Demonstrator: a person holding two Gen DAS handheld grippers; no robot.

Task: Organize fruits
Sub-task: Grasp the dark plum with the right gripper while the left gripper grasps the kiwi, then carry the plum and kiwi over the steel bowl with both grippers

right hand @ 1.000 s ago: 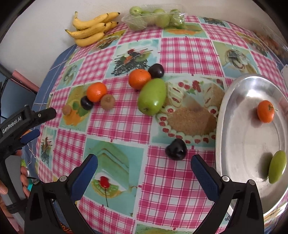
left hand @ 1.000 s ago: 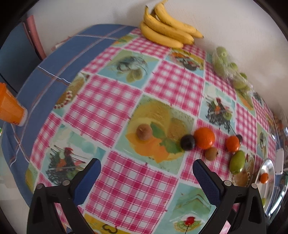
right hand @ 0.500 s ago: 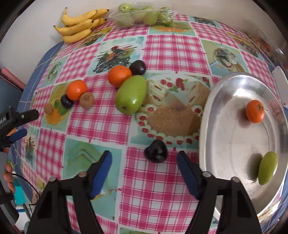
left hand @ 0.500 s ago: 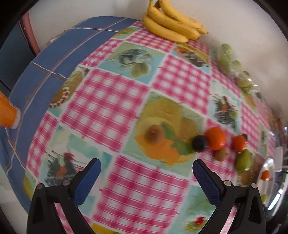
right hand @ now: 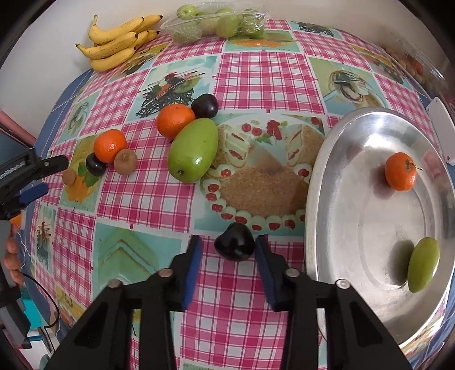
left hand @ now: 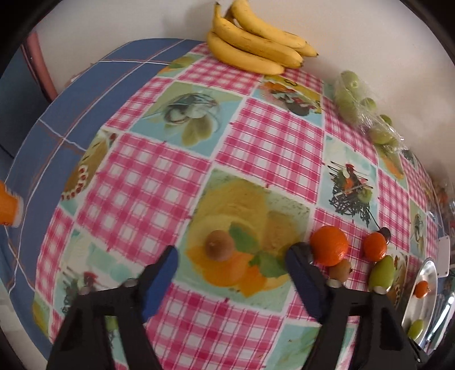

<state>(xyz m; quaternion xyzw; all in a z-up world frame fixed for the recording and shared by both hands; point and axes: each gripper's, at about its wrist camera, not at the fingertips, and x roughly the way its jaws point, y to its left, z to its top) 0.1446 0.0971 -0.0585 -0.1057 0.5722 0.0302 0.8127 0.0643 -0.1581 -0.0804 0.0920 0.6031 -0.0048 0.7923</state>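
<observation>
My right gripper is open around a dark plum on the checked cloth; its pads stand apart from the fruit on both sides. To the right a steel tray holds a small orange and a green fruit. My left gripper is open, its fingers on either side of a brown kiwi, just short of it. Right of it lie an orange, a second kiwi, a smaller orange and a green mango.
Bananas and a bag of green fruits lie at the far wall. A large mango, two oranges, two plums and a kiwi cluster mid-table. The left gripper shows at the right view's left edge. An orange object stands far left.
Both grippers have moved forward and narrowed. The right one now brackets the dark plum; the left one now brackets the brown kiwi.
</observation>
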